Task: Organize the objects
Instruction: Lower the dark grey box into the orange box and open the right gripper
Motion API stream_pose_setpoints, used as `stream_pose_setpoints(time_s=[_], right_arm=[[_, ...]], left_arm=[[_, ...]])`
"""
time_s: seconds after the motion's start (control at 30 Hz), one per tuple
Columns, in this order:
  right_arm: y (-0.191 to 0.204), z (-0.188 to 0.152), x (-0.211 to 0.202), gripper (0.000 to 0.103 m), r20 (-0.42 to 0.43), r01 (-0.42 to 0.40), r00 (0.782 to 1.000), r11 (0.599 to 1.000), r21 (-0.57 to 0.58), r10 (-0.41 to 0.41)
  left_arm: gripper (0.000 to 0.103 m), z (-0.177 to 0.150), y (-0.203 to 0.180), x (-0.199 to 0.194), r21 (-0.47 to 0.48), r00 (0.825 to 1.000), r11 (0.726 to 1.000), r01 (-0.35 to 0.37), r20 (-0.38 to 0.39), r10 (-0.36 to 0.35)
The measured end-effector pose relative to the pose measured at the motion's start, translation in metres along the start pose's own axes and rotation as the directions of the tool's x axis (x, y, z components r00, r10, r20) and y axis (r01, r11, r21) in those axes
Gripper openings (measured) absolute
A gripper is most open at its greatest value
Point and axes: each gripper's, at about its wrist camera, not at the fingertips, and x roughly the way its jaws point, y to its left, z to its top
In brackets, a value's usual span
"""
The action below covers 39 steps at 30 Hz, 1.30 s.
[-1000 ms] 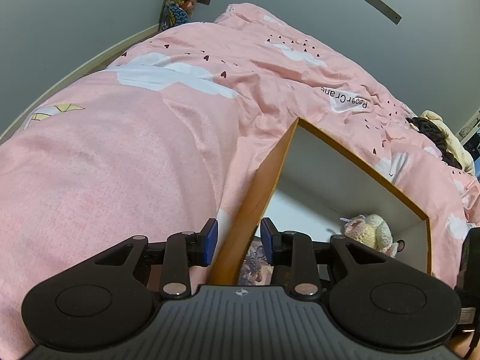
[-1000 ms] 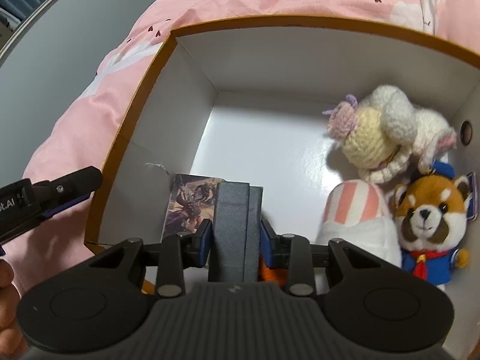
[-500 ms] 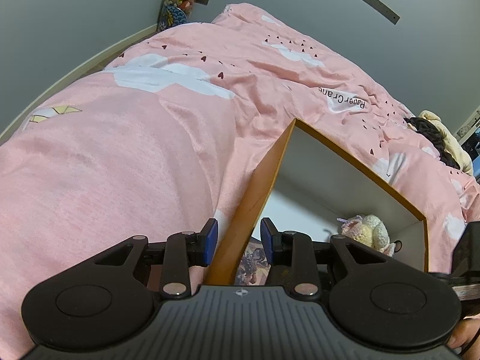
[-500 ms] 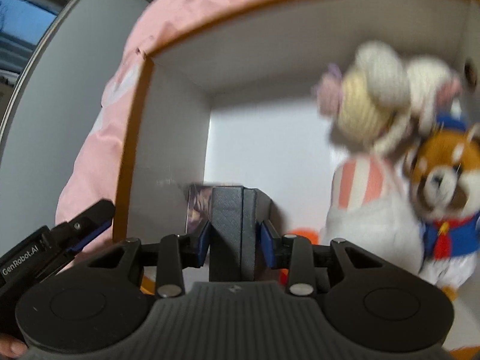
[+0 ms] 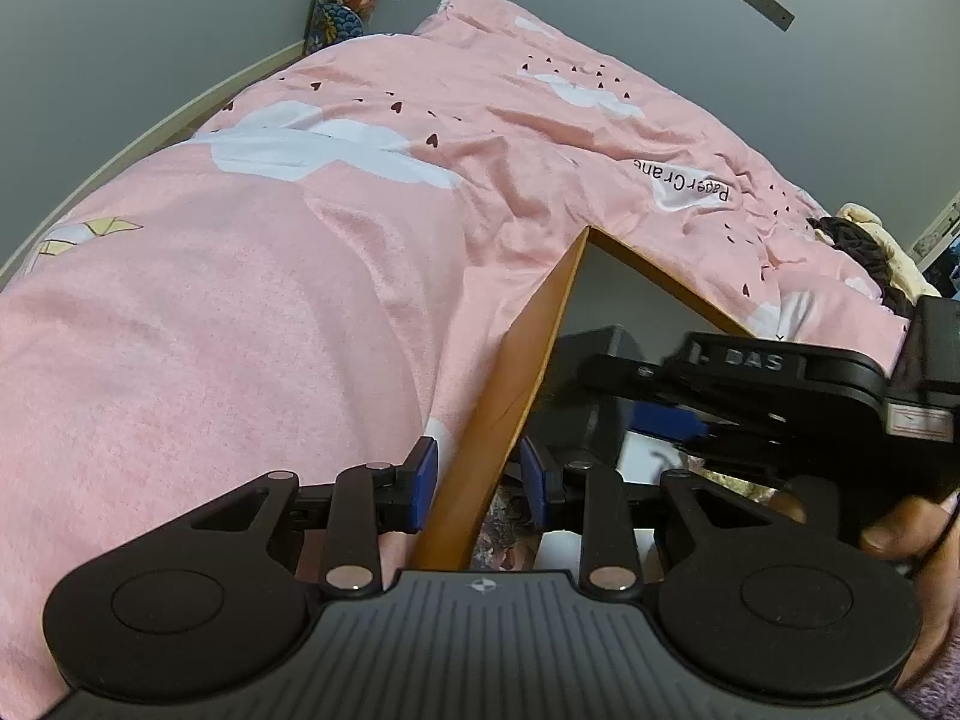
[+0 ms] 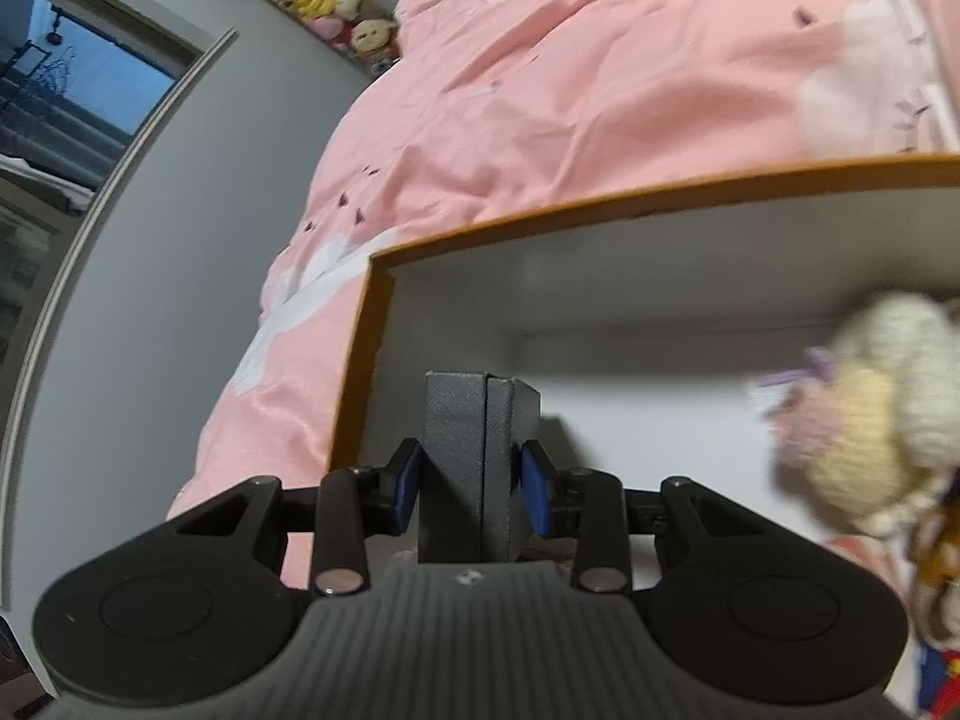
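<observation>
An orange-rimmed cardboard box (image 5: 510,396) with a white inside (image 6: 690,276) lies on the pink bed. My left gripper (image 5: 479,483) is shut on the box's left wall. My right gripper (image 6: 471,489) is shut on a dark grey case (image 6: 474,456) and holds it upright inside the box near the left wall. In the left wrist view the right gripper (image 5: 612,372) reaches in from the right with the case (image 5: 591,354). A cream crocheted doll (image 6: 876,414) and a red panda plush (image 6: 936,570) sit at the box's right side.
The pink duvet (image 5: 240,300) spreads all around the box. A picture card (image 5: 504,525) lies on the box floor by the left wall. Plush toys line the wall (image 6: 336,6). A dark-haired doll (image 5: 864,246) lies at the far right of the bed.
My right gripper has tilted up and moved deeper toward the left wall with the case. It now fills the box opening in the left wrist view. The left gripper keeps its hold.
</observation>
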Motion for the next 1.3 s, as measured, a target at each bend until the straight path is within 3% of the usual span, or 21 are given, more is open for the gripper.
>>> stream_pose_setpoints(time_s=[0.2,0.3,0.47,0.57,0.77,0.83,0.9,1.03,1.17,1.3], right_arm=[[0.000,-0.002,0.013,0.038,-0.035,0.034,0.999,0.999,0.037,-0.032],[0.000,-0.002,0.017,0.040,-0.038,0.152,0.988,0.988,-0.008,-0.153],[-0.008,-0.002,0.017,0.042,-0.046,0.175,0.984,0.985,0.004,-0.175],[-0.007,-0.002,0.026,0.047,-0.058,0.287,0.956,0.958,-0.014,-0.287],[-0.013,-0.002,0.037,0.048,-0.084,0.254,0.964,0.967,0.022,-0.251],[-0.009,-0.003,0.037,0.043,-0.079,0.250,0.965,0.968,0.009,-0.249],[-0.006,-0.004,0.042,0.028,-0.090,0.211,0.974,0.977,0.019,-0.208],[0.010,-0.007,0.051,0.020,-0.080,0.193,0.977,0.980,-0.053,-0.196],[0.024,-0.006,0.055,0.021,-0.058,0.213,0.973,0.965,-0.151,-0.224],[0.020,-0.002,0.056,0.021,-0.066,0.202,0.974,0.965,-0.165,-0.215]], left_arm=[[0.035,0.001,-0.001,0.001,0.012,1.000,1.000,0.003,-0.003,-0.003],[0.035,0.001,-0.001,0.004,0.013,1.000,1.000,0.008,-0.010,-0.008],[0.035,0.000,-0.001,0.005,0.010,1.000,1.000,0.005,-0.015,-0.005],[0.035,0.000,-0.001,0.005,0.011,1.000,1.000,0.007,-0.014,-0.006],[0.035,0.000,-0.001,0.005,0.010,1.000,1.000,0.007,-0.016,-0.006],[0.035,-0.001,-0.001,0.005,0.012,1.000,1.000,0.012,-0.016,-0.012],[0.035,-0.001,-0.002,0.005,0.015,1.000,1.000,0.017,-0.019,-0.017],[0.035,-0.002,-0.003,0.005,0.026,1.000,0.999,0.023,-0.018,-0.023],[0.035,-0.002,-0.003,0.003,0.022,1.000,1.000,0.021,-0.017,-0.020],[0.035,-0.003,-0.005,0.000,0.029,1.000,0.999,0.025,-0.009,-0.025]])
